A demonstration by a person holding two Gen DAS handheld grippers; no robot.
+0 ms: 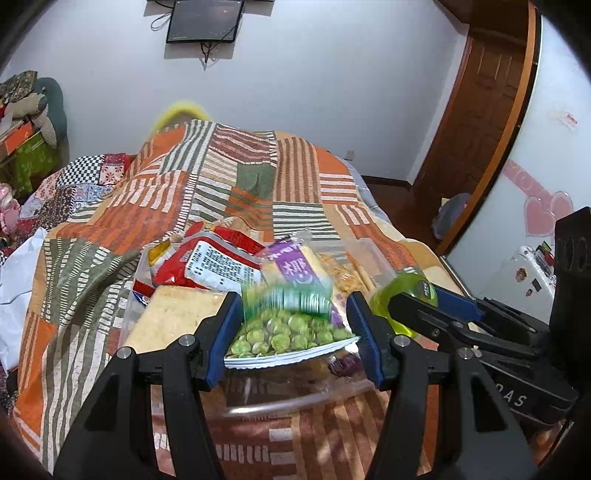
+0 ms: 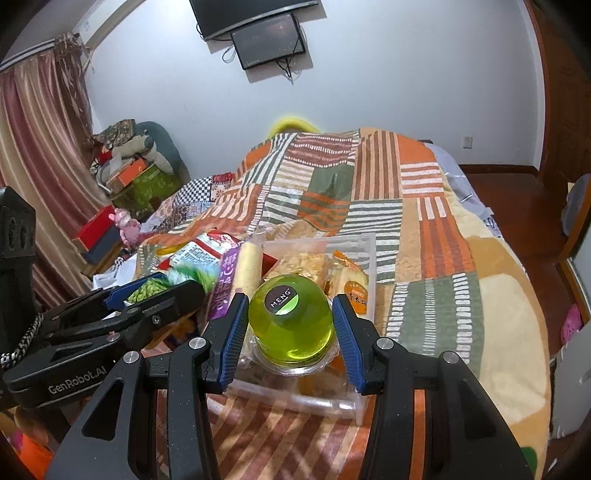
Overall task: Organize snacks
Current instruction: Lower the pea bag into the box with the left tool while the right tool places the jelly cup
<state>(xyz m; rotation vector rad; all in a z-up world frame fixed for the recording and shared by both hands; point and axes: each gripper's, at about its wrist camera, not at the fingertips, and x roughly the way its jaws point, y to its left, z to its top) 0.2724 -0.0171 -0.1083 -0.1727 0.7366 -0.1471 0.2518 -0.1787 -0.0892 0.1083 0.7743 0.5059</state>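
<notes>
My left gripper (image 1: 295, 332) is open, its blue pads on either side of a green pea snack packet (image 1: 291, 325) that looks blurred and lies over a clear plastic box (image 1: 295, 402) on the bed. My right gripper (image 2: 290, 332) is open around a round green jelly cup (image 2: 291, 325) with a black "MENG" label, resting in the same clear box (image 2: 347, 406); the pads stand slightly apart from it. The box also holds a purple wafer packet (image 1: 295, 269), red packets (image 1: 207, 266), a cracker pack (image 1: 173, 314) and orange-labelled snacks (image 2: 354, 291). The right gripper shows in the left wrist view (image 1: 436, 306).
The box sits on a striped patchwork quilt (image 1: 229, 184) covering the bed. Boxes and stuffed toys (image 2: 136, 162) pile at the far left by a curtain. A wooden door (image 1: 476, 110) and wooden floor lie to the right. A screen (image 1: 203, 20) hangs on the wall.
</notes>
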